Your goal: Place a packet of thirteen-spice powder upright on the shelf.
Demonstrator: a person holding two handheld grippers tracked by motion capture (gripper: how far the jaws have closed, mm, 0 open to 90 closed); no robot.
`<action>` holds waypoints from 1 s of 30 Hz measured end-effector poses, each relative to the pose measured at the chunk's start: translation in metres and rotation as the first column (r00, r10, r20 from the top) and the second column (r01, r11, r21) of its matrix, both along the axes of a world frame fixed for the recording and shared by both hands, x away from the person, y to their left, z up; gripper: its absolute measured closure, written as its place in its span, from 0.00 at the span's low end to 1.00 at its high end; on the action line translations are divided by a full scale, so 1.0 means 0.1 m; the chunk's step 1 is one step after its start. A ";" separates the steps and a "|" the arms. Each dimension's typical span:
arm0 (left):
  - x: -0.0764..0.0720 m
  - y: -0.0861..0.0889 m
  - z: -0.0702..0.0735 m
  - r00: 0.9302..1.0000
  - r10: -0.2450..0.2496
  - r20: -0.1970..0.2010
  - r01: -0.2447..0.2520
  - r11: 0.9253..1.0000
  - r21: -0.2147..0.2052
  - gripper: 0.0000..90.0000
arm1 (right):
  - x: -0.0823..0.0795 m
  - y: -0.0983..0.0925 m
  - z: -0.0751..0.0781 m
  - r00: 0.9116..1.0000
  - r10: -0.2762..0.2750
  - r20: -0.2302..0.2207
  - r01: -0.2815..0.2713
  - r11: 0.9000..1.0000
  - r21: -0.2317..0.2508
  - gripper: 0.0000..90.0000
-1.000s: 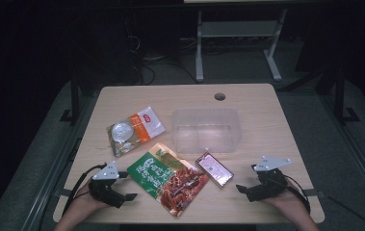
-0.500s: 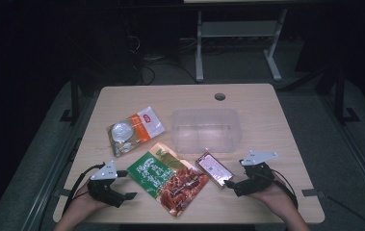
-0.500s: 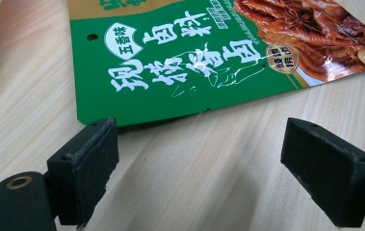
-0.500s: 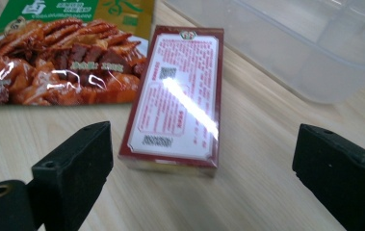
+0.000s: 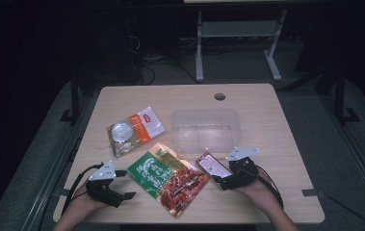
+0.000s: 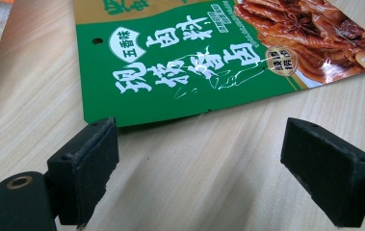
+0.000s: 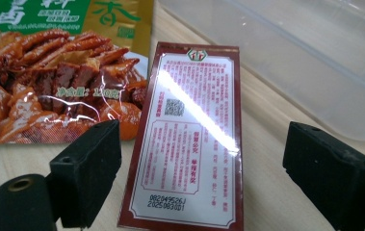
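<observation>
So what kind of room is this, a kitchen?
More likely a lab or recording room: a bare wooden table with a cable hole, a dark floor with loose cables, and food packets laid out beside a clear tub.

Small packet [image 5: 213, 167] before tub [image 5: 205, 129], big pouch [image 5: 167, 177] left of it

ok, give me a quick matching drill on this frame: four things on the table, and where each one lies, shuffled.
Things:
1. clear tub
2. green packet
3. dark red packet
4. orange and silver packet

Places:
A. in front of the left claw
B. between the open jaws of the right claw
C. left of the tub, toward the far side
D. middle of the table, below the round hole

Pairs: 1-D, 2-A, 3-B, 4-C
</observation>
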State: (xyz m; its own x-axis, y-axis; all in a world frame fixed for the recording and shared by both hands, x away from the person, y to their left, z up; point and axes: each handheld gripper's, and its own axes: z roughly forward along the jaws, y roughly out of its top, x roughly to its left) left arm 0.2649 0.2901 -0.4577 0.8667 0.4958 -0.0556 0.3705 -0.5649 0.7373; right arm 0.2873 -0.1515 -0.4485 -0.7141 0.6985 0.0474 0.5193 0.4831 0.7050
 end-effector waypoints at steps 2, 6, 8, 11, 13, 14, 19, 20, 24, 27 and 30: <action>0.01 0.00 0.00 1.000 0.000 -0.001 0.000 1.000 0.002 0.14 | -0.01 0.01 -0.02 1.000 -0.009 -0.015 0.009 1.000 0.000 0.15; 0.01 0.00 0.00 1.000 0.001 0.000 -0.001 1.000 0.002 0.14 | -0.02 0.03 -0.08 1.000 -0.002 -0.031 0.001 1.000 -0.027 0.16; 0.01 0.00 0.00 1.000 -0.002 0.001 0.002 1.000 0.004 0.14 | -0.01 0.02 -0.11 0.999 0.002 -0.042 -0.004 0.999 -0.033 0.17; 0.01 0.00 0.00 1.000 -0.002 0.000 0.002 1.000 0.004 0.15 | -0.02 0.01 -0.13 0.998 0.001 -0.061 -0.003 0.999 -0.045 0.20; 0.01 0.00 0.00 1.000 -0.003 0.000 0.003 1.000 0.006 0.15 | -0.03 0.01 -0.14 0.998 0.006 -0.065 -0.010 0.998 -0.055 0.23; 0.01 0.00 0.00 1.000 -0.001 0.000 0.001 1.000 0.006 0.15 | -0.03 0.02 -0.14 0.997 0.007 -0.072 -0.011 0.998 -0.054 0.24; 0.00 0.00 0.00 1.000 0.000 0.000 0.000 1.000 0.003 0.15 | -0.04 0.02 -0.15 0.997 0.025 -0.072 -0.030 0.997 -0.071 0.30; 0.00 0.00 0.00 1.000 0.001 0.000 -0.001 1.000 0.002 0.15 | -0.05 0.02 -0.16 0.996 0.033 -0.082 -0.039 0.996 -0.077 0.31; 0.01 0.00 0.01 1.000 -0.002 0.001 0.002 1.000 0.004 0.15 | -0.06 0.02 -0.16 0.997 0.040 -0.069 -0.047 0.994 -0.096 0.32; 0.00 0.00 0.00 1.000 -0.002 -0.001 0.002 1.000 0.004 0.15 | -0.07 0.02 -0.16 0.997 0.036 -0.074 -0.044 0.994 -0.098 0.32; 0.00 -0.01 0.01 1.000 -0.003 0.000 0.003 1.000 0.004 0.15 | -0.07 0.01 -0.16 0.997 0.039 -0.073 -0.046 0.994 -0.096 0.33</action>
